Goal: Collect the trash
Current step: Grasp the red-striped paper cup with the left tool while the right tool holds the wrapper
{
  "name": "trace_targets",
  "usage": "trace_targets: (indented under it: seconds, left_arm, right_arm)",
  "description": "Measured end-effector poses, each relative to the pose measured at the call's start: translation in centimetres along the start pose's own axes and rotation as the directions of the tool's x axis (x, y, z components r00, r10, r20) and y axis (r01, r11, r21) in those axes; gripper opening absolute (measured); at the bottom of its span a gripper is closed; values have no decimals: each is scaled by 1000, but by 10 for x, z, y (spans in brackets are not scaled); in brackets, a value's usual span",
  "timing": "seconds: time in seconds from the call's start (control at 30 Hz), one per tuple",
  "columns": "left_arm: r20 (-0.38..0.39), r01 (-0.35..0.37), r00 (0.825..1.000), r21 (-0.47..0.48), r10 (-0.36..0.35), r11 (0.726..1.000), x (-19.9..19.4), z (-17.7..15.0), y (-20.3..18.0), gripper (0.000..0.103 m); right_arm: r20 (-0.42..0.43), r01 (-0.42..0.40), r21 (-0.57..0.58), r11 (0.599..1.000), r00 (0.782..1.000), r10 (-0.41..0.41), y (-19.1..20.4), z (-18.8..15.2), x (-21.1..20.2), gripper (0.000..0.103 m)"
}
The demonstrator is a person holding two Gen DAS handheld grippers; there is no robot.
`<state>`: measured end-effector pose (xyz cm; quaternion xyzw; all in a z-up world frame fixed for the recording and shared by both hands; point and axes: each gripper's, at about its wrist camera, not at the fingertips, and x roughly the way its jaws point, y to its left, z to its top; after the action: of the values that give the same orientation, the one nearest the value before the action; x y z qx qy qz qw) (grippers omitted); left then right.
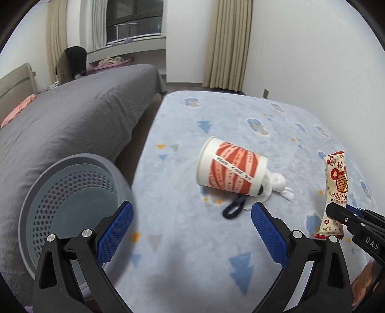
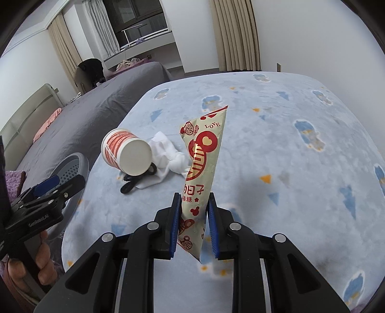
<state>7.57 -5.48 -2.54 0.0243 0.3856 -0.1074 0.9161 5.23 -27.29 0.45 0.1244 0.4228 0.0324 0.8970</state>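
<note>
Clearly the right gripper (image 2: pixel 193 204) is clamped on the candy wrapper (image 2: pixel 204 154), a long cream packet with red print; its blue pads (image 2: pixel 175 224) press the lower part of the packet from both sides, and the rest stands up above the jaws, off the blanket. From the left wrist view the same wrapper (image 1: pixel 334 190) hangs upright in the right gripper's (image 1: pixel 336 214) black tips, to the right of the paper cup.

By contrast, the left gripper (image 1: pixel 192 228) stands with its jaws spread wide and nothing between them; its blue pads (image 1: pixel 115 236) touch no object. A hand (image 2: pixel 36 262) grips its handle at the lower left of the right wrist view.

A paper cup (image 1: pixel 231 166), white with red stripes, lies on its side on the light blue blanket (image 1: pixel 240 115), which is printed with small triangles and blue patches. A crumpled white tissue (image 1: pixel 349 186) touches the cup at its base end, and a dark hair tie (image 1: pixel 234 208) lies just beside the cup, on the side nearer the left gripper. A grey perforated bin (image 1: pixel 72 192) is left of the cup, at the blanket's edge, its opening tilted towards the camera. Beyond the bin lies a bed with a grey cover (image 1: pixel 84 108). Far behind the cup are beige curtains (image 1: pixel 228 43), white walls and a dark window (image 1: pixel 134 16).
</note>
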Motion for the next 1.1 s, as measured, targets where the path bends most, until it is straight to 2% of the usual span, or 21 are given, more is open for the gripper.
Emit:
trace_targets:
  seconds: [0.23,0.47,0.63,0.8,0.93,1.1]
  left_arm:
    - [-57,54,997,32,-52,998,16,5,-10,96]
    - [-66,84,995,94,-78,992,28,17,-17,96]
    - [-92,184,981,176,-170,967,36,30,-31,96]
    - [-96,234,971,234,-217,944,46,38,-38,96]
    - [-127,277,959,228,-254,933,58,38,-33,96]
    - [-154,286,954,202,-258,937,72,40,-28,96]
  right_arm:
    - [25,-23,40,999,999,22,-30,-5,-10,21]
    - [39,-69,56,996,997,67,-39,-5,-12,21]
    - [47,-82,92,992,996,78,-51,-2,-11,21]
    - [50,-98,115,989,994,93,-57,-1,-8,21]
    - [52,-108,113,988,993,102,-57,-1,-6,21]
    - [37,-119,118,986,993,115,-58,-1,0,21]
